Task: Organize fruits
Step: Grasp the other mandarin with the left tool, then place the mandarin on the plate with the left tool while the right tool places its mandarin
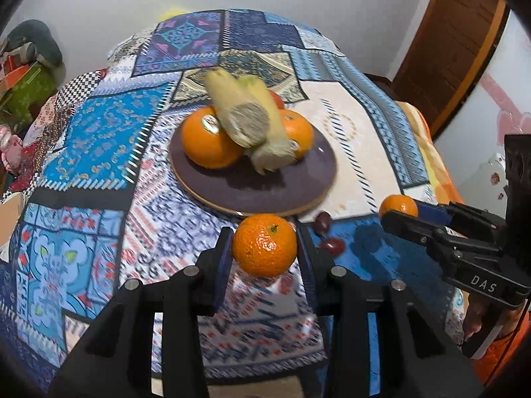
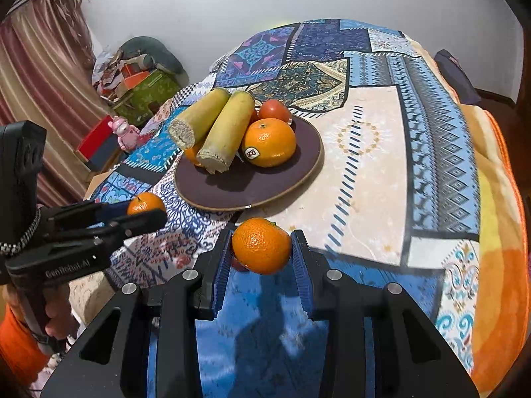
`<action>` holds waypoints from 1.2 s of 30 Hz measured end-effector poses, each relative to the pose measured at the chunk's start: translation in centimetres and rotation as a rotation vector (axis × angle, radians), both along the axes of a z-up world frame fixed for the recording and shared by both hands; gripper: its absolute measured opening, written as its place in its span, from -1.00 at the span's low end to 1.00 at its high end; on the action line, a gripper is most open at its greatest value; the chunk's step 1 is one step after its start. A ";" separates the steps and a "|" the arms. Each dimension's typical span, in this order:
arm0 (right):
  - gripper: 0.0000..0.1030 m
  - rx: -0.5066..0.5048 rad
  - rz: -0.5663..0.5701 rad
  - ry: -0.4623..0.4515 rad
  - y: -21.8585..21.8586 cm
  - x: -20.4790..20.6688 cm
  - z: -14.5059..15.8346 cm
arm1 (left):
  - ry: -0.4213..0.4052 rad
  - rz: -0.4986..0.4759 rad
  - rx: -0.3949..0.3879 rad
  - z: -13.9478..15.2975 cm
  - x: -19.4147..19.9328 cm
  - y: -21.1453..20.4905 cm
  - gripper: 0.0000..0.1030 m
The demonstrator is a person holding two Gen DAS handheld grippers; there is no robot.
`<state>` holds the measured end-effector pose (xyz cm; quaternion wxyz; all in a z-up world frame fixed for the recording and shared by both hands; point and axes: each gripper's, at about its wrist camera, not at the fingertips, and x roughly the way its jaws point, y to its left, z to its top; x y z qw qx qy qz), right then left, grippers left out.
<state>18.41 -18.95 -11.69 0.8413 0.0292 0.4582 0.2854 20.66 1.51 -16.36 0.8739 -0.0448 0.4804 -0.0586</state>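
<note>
In the left wrist view my left gripper (image 1: 264, 232) is shut on a small mandarin (image 1: 264, 245), held above the patterned cloth just short of the dark purple plate (image 1: 265, 192). The plate carries two large oranges (image 1: 209, 142), two yellow-green cane pieces (image 1: 239, 112) and a tomato. At the right, my right gripper (image 1: 400, 210) is shut on a second mandarin (image 1: 398, 204). The right wrist view shows that right gripper (image 2: 263, 233) clamping its mandarin (image 2: 261, 247) near the plate (image 2: 259, 189), with the left gripper (image 2: 146, 209) and its mandarin (image 2: 144, 202) at the left.
Two small dark red fruits (image 1: 323, 221) lie on the cloth between the grippers. An orange blanket (image 2: 504, 232) hangs at the table's right edge. Boxes and clutter (image 2: 139, 79) and a curtain (image 2: 39, 76) stand beyond the left side, a wooden door (image 1: 448, 49) at the far right.
</note>
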 end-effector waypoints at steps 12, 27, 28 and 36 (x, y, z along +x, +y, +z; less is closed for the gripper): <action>-0.36 -0.019 0.026 0.009 2.2 3.1 -0.9 | 0.001 -0.002 0.008 -0.8 3.9 1.6 -0.27; -0.36 -0.041 0.075 0.033 5.2 5.9 -2.8 | 0.028 0.000 -0.019 -2.7 5.9 2.3 -0.27; -0.36 -0.040 0.075 0.035 5.2 6.0 -2.9 | 0.030 -0.001 -0.020 -2.7 6.0 2.3 -0.27; -0.35 -0.044 0.077 0.044 5.5 6.4 -3.3 | 0.039 0.003 -0.024 -3.1 6.2 2.2 -0.27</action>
